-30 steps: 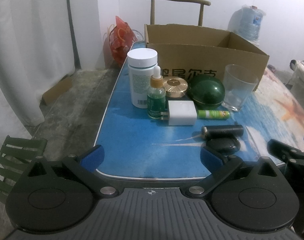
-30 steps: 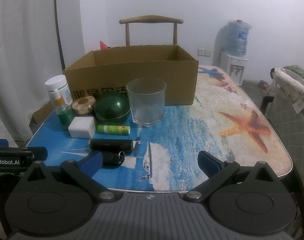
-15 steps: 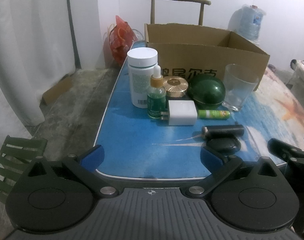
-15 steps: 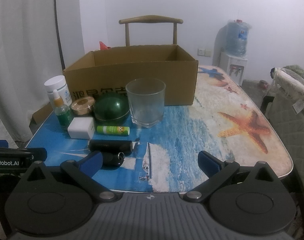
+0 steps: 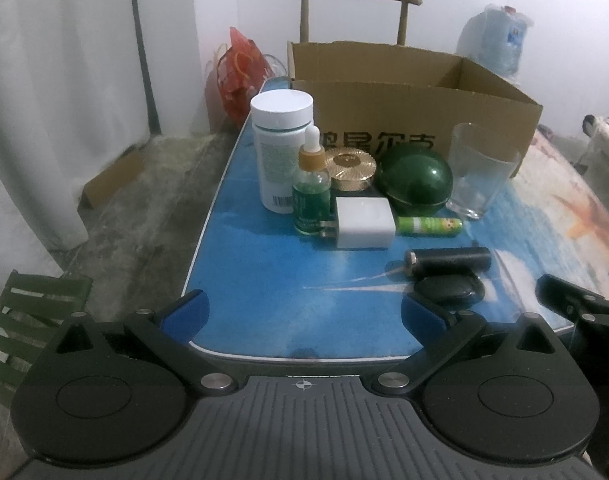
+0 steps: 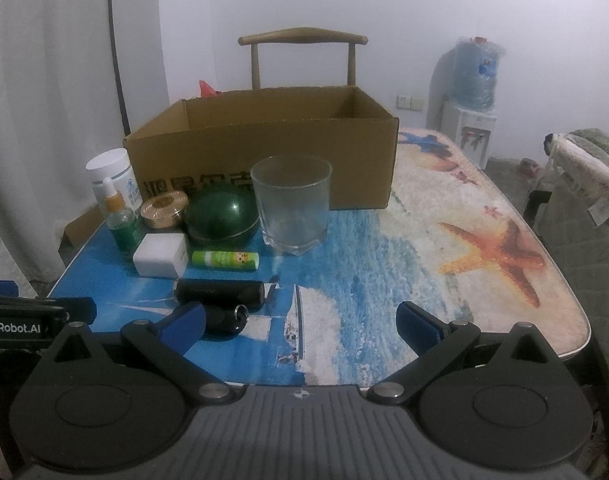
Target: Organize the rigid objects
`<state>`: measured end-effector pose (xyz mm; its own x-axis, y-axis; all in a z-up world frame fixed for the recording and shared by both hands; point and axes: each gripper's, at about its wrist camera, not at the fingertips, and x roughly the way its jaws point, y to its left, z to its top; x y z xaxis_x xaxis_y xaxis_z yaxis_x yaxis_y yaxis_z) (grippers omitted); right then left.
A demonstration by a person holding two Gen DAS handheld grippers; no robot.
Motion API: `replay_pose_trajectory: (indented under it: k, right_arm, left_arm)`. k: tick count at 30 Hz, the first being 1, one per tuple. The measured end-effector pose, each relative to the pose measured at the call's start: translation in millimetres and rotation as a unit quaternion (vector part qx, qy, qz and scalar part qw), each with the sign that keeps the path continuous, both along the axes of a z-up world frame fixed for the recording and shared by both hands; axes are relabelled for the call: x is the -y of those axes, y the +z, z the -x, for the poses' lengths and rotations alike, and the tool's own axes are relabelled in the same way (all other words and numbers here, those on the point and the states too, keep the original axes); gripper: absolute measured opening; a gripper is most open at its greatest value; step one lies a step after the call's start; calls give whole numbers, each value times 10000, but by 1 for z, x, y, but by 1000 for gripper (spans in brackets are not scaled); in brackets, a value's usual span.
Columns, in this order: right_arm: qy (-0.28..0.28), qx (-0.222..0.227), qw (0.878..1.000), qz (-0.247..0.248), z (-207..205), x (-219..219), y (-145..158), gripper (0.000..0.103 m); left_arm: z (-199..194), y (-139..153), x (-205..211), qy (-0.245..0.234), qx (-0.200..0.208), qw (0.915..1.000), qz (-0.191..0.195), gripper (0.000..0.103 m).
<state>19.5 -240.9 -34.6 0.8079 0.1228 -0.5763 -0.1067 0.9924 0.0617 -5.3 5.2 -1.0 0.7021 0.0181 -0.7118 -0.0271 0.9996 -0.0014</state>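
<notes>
Nothing has moved | both my left tongs [image 5: 303,312] and right tongs [image 6: 300,322] spread, empty | only right view shows starfish [image 6: 496,256] on counter [image 6: 356,280]; only left shows red bag [image 5: 238,76].

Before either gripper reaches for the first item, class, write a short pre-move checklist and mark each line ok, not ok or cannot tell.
1. Left gripper open and holding nothing: ok.
2. Right gripper open and holding nothing: ok.
3. Cardboard box open at the top: ok.
4. Box floor free for items: cannot tell, its front wall hides it.
5. Drinking glass upright, apart from the green lip balm: ok.
6. Black tube clear of the black key fob: not ok, they look touching.
</notes>
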Motion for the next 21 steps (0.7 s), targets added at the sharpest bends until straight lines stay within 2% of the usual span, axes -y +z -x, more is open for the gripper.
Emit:
replay_pose_trajectory:
  k: [9, 17, 21]
  right_arm:
    - [161, -42, 9999, -46, -7, 1, -10, 103]
    - [635, 448, 9955, -549, -6, 18, -15, 103]
    - [720, 354, 9911, -1066, -15, 32, -24, 103]
  left_arm:
    - [-9, -13, 3, -44, -33, 10000, 54, 103]
    - [-5, -26, 2, -423, 434, 9961, 639, 103]
    - [-9, -34, 5, -724, 553, 9910, 979, 103]
